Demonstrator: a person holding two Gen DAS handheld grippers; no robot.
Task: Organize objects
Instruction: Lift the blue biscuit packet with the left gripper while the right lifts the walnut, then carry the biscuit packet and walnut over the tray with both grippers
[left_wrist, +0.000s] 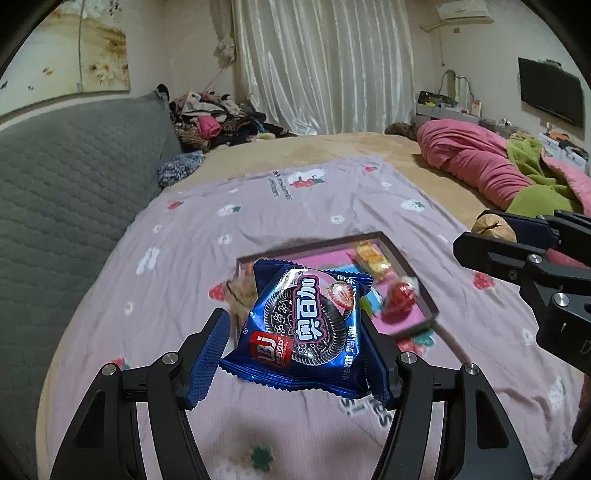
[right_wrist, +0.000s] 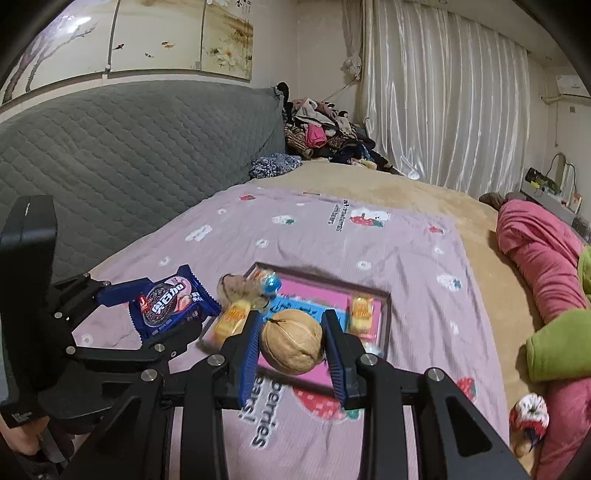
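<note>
My left gripper (left_wrist: 295, 328) is shut on a blue cookie packet (left_wrist: 303, 325) and holds it in the air above the near-left corner of a shallow tray (left_wrist: 314, 246) with a dark frame and a pink bottom. My right gripper (right_wrist: 291, 325) is shut on a tan walnut (right_wrist: 291, 341) over the tray's (right_wrist: 388, 321) near edge. In the right wrist view the left gripper (right_wrist: 173, 306) with the packet (right_wrist: 170, 299) hangs at the left. In the left wrist view the right gripper (left_wrist: 487, 232) and walnut (left_wrist: 493, 226) are at the right.
In the tray lie yellow wrapped candies (right_wrist: 360, 314) and a red wrapped sweet (left_wrist: 399, 299). A second walnut (right_wrist: 232, 288), a blue candy (right_wrist: 271, 282) and a yellow candy (right_wrist: 232, 317) sit at its left edge. The bed has a lilac printed sheet (right_wrist: 369, 240), a grey headboard (right_wrist: 129, 147) and pink bedding (right_wrist: 543, 266).
</note>
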